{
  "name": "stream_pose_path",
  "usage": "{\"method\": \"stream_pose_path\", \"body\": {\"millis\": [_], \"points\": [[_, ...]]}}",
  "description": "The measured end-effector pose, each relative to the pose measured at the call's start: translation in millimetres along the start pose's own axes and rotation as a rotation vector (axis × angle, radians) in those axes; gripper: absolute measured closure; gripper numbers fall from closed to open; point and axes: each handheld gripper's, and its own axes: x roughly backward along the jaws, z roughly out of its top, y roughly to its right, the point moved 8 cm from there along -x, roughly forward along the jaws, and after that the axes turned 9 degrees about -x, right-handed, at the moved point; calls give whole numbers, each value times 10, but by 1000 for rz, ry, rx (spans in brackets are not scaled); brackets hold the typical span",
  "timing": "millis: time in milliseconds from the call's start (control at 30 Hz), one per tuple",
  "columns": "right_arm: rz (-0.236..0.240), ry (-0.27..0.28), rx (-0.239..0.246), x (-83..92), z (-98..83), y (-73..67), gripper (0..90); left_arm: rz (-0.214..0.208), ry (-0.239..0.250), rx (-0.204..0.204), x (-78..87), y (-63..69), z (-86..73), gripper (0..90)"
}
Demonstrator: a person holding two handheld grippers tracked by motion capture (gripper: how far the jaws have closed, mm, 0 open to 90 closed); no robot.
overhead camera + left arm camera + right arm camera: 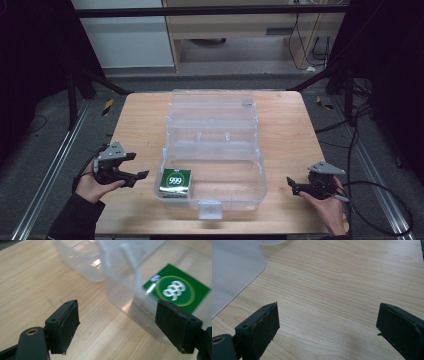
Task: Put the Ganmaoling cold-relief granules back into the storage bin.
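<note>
A clear plastic compartment box (pixel 215 127) stands open in the middle of the wooden table (pixel 142 120). A green pack marked 999 (pixel 175 181) lies in its front left compartment. My left gripper (pixel 140 165) is held just left of that corner, open, with nothing between its jaws. In the left gripper view the gripper (pixel 117 312) points at the box wall (pixel 125 293), with the green pack (pixel 177 288) behind it. My right gripper (pixel 292 185) hovers right of the box, open and empty. Its own view shows the gripper (pixel 327 312) over bare wood, with the box corner (pixel 232 272) at upper left.
The box's latch tab (pixel 209 210) sticks out toward the table's front edge. Bare wood lies on both sides of the box. Black frame bars and cables (pixel 360 190) surround the table, and a cabinet (pixel 235 30) stands behind it.
</note>
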Motion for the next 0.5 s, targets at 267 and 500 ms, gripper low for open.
{"method": "stream_pose_path", "body": {"millis": [267, 500], "points": [[-4, 4, -9, 7, 4, 9, 49, 118, -4, 170, -170, -200, -396, 178], [-6, 4, -15, 10, -1, 23, 49, 185, -31, 230, -242, -275, -590, 183]]}}
